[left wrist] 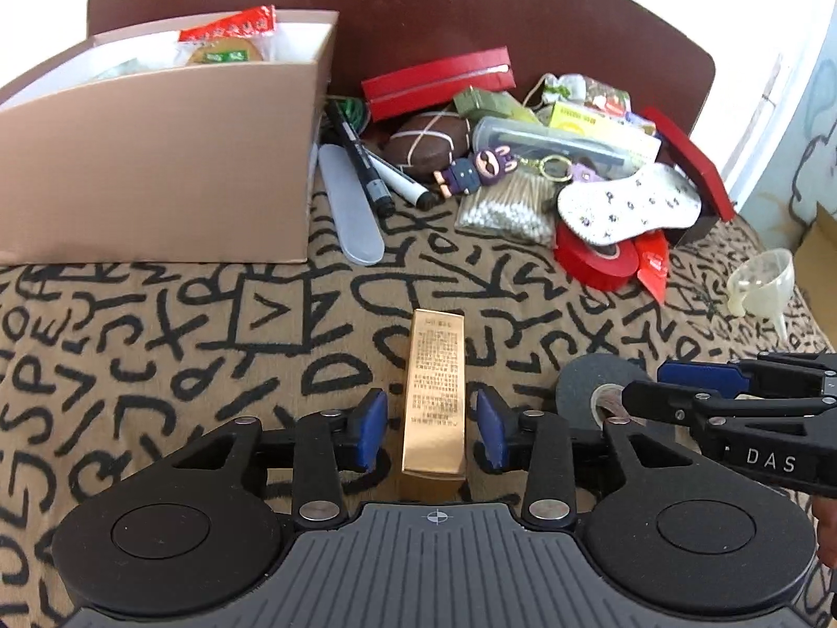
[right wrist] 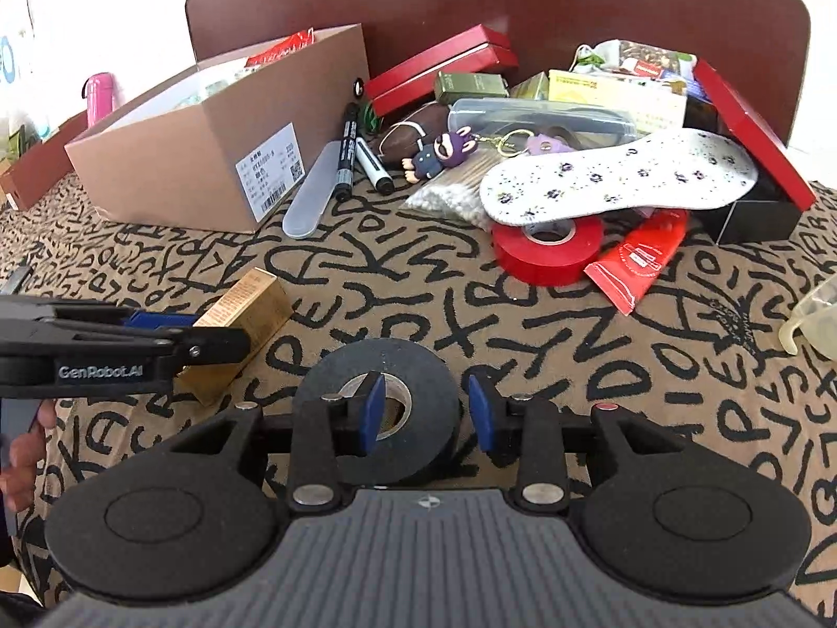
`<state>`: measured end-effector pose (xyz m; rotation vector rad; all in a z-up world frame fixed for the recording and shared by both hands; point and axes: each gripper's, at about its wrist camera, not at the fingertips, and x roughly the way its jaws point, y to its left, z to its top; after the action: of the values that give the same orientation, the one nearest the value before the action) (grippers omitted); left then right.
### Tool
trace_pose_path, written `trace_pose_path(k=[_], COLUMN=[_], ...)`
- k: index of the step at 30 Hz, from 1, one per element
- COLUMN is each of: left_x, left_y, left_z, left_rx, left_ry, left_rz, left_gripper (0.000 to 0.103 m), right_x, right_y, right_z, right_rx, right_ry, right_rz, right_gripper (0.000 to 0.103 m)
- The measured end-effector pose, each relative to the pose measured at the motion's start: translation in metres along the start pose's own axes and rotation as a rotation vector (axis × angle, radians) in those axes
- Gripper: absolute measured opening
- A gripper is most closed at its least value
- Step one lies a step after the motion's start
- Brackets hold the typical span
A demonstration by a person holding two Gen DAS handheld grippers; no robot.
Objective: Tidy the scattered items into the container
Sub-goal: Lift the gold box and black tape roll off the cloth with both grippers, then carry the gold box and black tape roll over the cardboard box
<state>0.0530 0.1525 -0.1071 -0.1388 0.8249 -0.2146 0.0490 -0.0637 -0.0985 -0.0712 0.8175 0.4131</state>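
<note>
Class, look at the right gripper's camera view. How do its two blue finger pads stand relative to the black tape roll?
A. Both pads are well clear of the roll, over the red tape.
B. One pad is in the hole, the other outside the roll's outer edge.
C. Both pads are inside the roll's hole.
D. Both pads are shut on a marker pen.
B: the right gripper straddles one side of the black tape roll, its left pad in the hole, its right pad beyond the outer rim.

Gold box [left wrist: 433, 397], black tape roll [right wrist: 376, 408], tan cloth [left wrist: 157, 324] with black letters.
</note>
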Motion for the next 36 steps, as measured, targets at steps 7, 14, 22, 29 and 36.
trace_pose_path(k=[7,14,22,29,36], left_x=[0.008,0.014,0.017,-0.01,-0.057], left_y=[0.0,-0.004,-0.004,0.011,0.04], left_z=[-0.001,0.001,-0.002,-0.009,0.005], left_rx=[0.031,0.08,0.078,0.001,-0.081], left_ry=[0.028,0.027,-0.001,-0.008,-0.1], left_rz=[0.003,0.014,0.012,-0.054,-0.092], left_gripper=[0.029,0.024,0.024,0.023,0.022], right_x=[0.01,0.016,0.02,0.003,-0.011], right_y=[0.001,-0.001,0.006,0.012,0.043], right_z=[-0.004,-0.002,-0.002,0.005,0.034], right_rx=[0.004,0.007,-0.046,-0.031,-0.1], right_ry=[0.042,0.058,0.063,0.06,0.008], right_rz=[0.002,0.003,-0.027,0.042,0.14], right_gripper=[0.038,0.038,0.037,0.031,0.031])
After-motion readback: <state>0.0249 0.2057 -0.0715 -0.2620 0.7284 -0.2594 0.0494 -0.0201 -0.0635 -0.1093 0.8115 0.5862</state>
